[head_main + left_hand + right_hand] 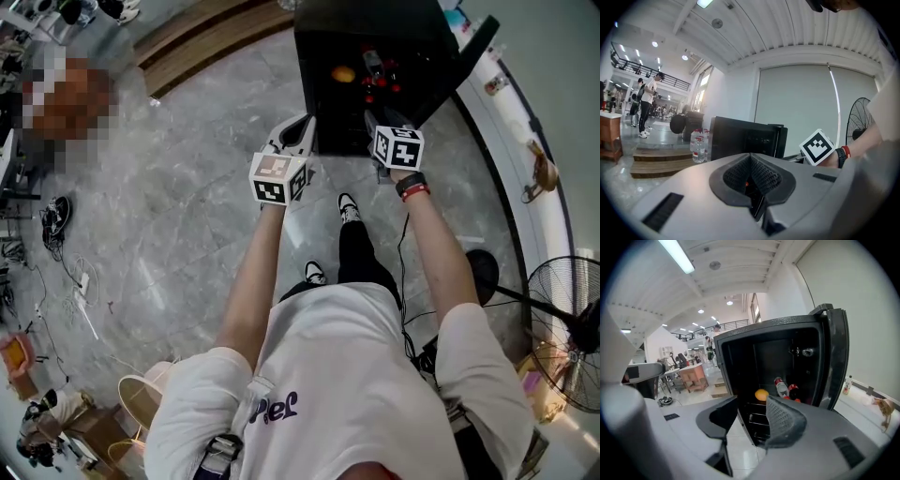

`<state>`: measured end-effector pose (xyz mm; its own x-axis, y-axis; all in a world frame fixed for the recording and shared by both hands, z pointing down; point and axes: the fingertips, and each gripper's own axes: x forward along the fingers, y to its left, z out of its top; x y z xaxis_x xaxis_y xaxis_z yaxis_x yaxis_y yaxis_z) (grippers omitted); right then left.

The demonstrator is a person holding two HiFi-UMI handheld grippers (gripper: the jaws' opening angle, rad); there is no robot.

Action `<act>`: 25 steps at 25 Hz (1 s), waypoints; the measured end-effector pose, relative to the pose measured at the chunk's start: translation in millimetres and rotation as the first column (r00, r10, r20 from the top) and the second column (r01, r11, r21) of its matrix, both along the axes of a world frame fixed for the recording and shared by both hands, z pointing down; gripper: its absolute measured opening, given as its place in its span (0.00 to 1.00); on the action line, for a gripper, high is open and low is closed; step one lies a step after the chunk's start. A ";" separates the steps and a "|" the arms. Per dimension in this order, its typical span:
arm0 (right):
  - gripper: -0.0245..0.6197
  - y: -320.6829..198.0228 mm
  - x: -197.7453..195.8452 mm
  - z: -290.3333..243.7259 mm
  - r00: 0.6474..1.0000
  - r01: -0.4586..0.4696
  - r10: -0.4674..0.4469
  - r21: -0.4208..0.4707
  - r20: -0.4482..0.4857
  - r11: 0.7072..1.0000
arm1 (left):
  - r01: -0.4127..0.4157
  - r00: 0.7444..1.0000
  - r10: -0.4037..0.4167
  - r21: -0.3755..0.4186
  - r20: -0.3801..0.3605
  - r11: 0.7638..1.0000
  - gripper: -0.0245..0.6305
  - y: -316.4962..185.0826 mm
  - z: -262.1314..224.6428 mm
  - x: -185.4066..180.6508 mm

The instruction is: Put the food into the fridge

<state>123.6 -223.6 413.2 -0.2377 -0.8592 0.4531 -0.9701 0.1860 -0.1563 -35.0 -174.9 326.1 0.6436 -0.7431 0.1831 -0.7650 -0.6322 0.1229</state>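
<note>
Fridge (736, 366) door open; orange (761, 394) on mid shelf inside, bottles (780, 387) just beside it twd shelf's R edge. R gripper (749, 405) jaws spread, nothing btwn. L gripper (751, 168) jaws pressed together, empty.

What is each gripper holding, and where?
Nothing. Left gripper jaws are shut on themselves, empty; right gripper jaws stand apart with only the open fridge beyond.

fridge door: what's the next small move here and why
Probably bring the right gripper to the open door and start pushing it shut. The orange and bottles already lie inside the fridge, the right gripper's jaws stand apart with nothing between them, and the left gripper is shut, empty.
</note>
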 end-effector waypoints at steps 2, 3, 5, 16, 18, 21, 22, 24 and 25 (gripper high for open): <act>0.35 7.0 -0.2 -6.1 1.000 0.000 0.000 0.010 0.006 1.000 | 0.004 1.000 -0.004 0.011 0.006 1.000 0.07 5.4 -5.6 -2.6; 0.34 10.7 -1.0 -9.1 1.000 0.001 -0.001 0.015 0.005 1.000 | 0.007 1.000 -0.007 0.014 0.012 1.000 0.07 7.8 -7.0 -4.5; 0.33 19.2 -2.7 -13.8 1.000 0.001 -0.001 0.018 -0.004 1.000 | 0.013 1.000 -0.014 0.013 0.028 1.000 0.07 12.6 -8.0 -8.5; 0.22 62.7 -3.8 -59.6 1.000 -0.013 0.014 0.085 -0.014 0.996 | 0.039 0.997 -0.040 0.017 0.060 0.999 0.07 34.4 -21.5 -20.3; 0.21 70.3 -2.5 -66.9 1.000 -0.016 0.017 0.096 -0.013 0.995 | 0.040 0.997 -0.042 0.023 0.058 0.999 0.07 38.1 -26.5 -20.4; 0.19 82.2 -0.5 -73.7 1.000 -0.026 0.027 0.108 -0.010 0.994 | 0.043 0.998 -0.045 0.030 0.054 0.999 0.07 43.9 -32.3 -20.4; 0.18 87.0 -0.8 -76.4 0.999 -0.030 0.031 0.113 -0.008 0.993 | 0.044 0.998 -0.046 0.033 0.053 0.999 0.07 46.5 -34.3 -21.4; 0.16 95.8 -2.5 -81.4 0.999 -0.035 0.036 0.118 -0.001 0.992 | 0.045 0.998 -0.047 0.035 0.049 0.998 0.07 51.4 -37.7 -24.2; 0.15 99.2 -3.3 -83.6 0.999 -0.037 0.036 0.118 0.005 0.992 | 0.046 0.998 -0.048 0.035 0.048 0.998 0.07 53.1 -38.9 -25.4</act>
<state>120.3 -124.4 329.7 -0.2064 -0.9146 0.3476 -0.9761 0.1677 -0.1382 -60.4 -121.8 287.3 0.5987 -0.7786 0.1879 -0.7985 -0.5985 0.0642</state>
